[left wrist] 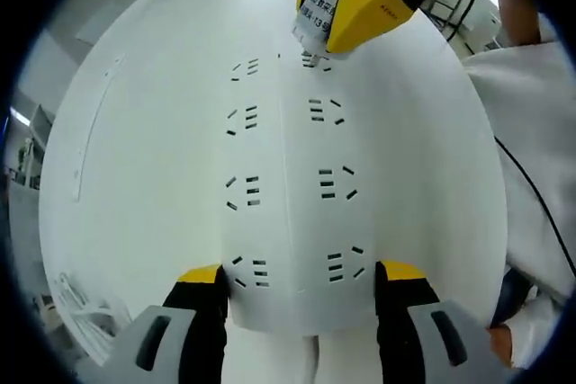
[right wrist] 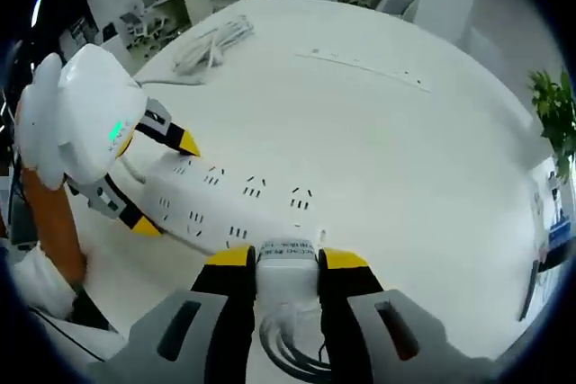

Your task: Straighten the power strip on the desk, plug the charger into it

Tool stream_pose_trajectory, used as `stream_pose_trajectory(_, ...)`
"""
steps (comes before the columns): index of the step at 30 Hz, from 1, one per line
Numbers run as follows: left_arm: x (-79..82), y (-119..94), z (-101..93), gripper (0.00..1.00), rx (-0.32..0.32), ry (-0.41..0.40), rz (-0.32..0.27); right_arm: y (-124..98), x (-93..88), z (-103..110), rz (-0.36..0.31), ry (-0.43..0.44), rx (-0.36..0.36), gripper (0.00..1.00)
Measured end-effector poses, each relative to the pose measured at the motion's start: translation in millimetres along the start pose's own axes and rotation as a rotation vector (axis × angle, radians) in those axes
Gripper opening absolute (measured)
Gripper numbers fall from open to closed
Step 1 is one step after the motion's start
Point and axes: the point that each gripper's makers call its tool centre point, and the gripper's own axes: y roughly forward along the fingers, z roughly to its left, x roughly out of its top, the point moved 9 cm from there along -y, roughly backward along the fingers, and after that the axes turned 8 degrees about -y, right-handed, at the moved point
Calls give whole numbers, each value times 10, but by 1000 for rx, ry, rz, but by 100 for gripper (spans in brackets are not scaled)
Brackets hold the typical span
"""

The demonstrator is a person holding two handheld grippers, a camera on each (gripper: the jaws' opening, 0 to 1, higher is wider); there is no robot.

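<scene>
Two grippers work one white power strip (left wrist: pixel 292 186) on the white desk (left wrist: pixel 144 132).

The left gripper (left wrist: pixel 301 290) has its yellow-tipped jaws spread wide, one against each long side of the power strip's near end. The right gripper (right wrist: pixel 286 263) is clamped on the white charger (right wrist: pixel 286 258), pressed at the strip's far end, its dark cable (right wrist: pixel 292 348) looping beneath. Beyond the strip, a coiled white cable (right wrist: pixel 211 42) lies well apart; a green plant (right wrist: pixel 553 119) stands at the desk's edge.
</scene>
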Motion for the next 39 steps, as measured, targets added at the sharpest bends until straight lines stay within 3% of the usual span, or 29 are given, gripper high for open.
stream_pose_trajectory(10,4,-2,29,67,-1,2,-1,37,-18,-18,13,89,-21,26)
stream_pose_trajectory(11,4,-2,35,67,1,0,-2,56,-57,-16,22,176,-12,26)
stream_pose_trajectory(12,6,0,37,67,0,1,-4,34,-83,-29,14,126,0,26)
stream_pose_trajectory(22,30,1,28,67,4,-1,3,66,25,-29,2,153,-22,26)
stream_pose_trajectory(23,30,-1,22,67,4,0,3,132,10,-31,17,94,-37,26)
stream_pose_trajectory(24,33,6,25,67,8,-4,5,82,74,-50,-5,200,-52,26)
stream_pose_trajectory(25,33,14,20,67,8,-1,4,71,50,-48,4,151,-28,26)
stream_pose_trajectory(27,26,13,-13,67,8,-3,2,110,44,-104,7,178,8,26)
stream_pose_trajectory(34,9,31,-67,68,5,-4,-2,86,-8,-22,-28,162,4,27)
stream_pose_trajectory(35,4,27,-82,67,6,-5,-1,91,-31,-17,-39,158,16,27)
stream_pose_trajectory(38,-11,19,-88,68,2,-7,-8,137,-51,-19,-119,30,54,31)
stream_pose_trajectory(39,-16,18,-102,68,0,-8,-10,142,-81,28,-146,26,80,37)
